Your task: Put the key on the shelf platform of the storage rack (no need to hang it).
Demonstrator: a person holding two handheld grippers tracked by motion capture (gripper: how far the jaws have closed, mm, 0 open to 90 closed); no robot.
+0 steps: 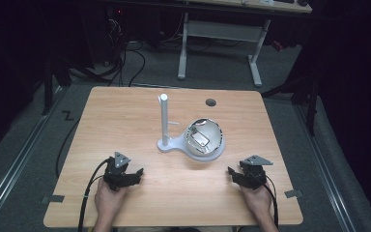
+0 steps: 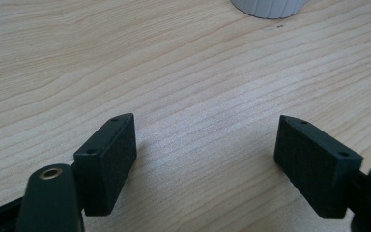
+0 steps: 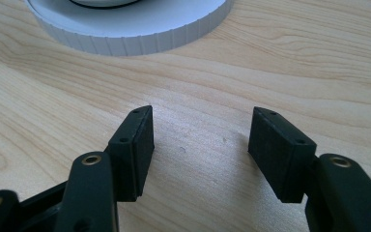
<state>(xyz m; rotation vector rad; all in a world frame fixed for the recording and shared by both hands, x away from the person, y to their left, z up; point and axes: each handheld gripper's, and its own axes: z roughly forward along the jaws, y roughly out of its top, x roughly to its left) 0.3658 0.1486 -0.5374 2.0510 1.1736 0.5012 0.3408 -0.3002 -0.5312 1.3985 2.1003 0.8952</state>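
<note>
A white stand [image 1: 171, 144] sits mid-table: a round ribbed base [image 3: 135, 29] with a tall upright post [image 1: 164, 118] at its left. On the base rests a shiny metal bowl [image 1: 204, 137] with something reflective inside. My left gripper [image 1: 136, 173] lies on the wood at the near left, held by a hand, jaws wide apart with nothing between them [image 2: 205, 145]. My right gripper [image 1: 231, 172] lies at the near right, also open and empty [image 3: 200, 140], with the ribbed base just ahead of it. An edge of the base [image 2: 270, 7] shows far ahead of the left gripper.
The wooden table [image 1: 125, 116] has a dark round cable hole [image 1: 210, 102] at the far right. Black cables trail from both grippers over the near edge. Beyond the table stand a white desk frame [image 1: 222, 38] and floor cables.
</note>
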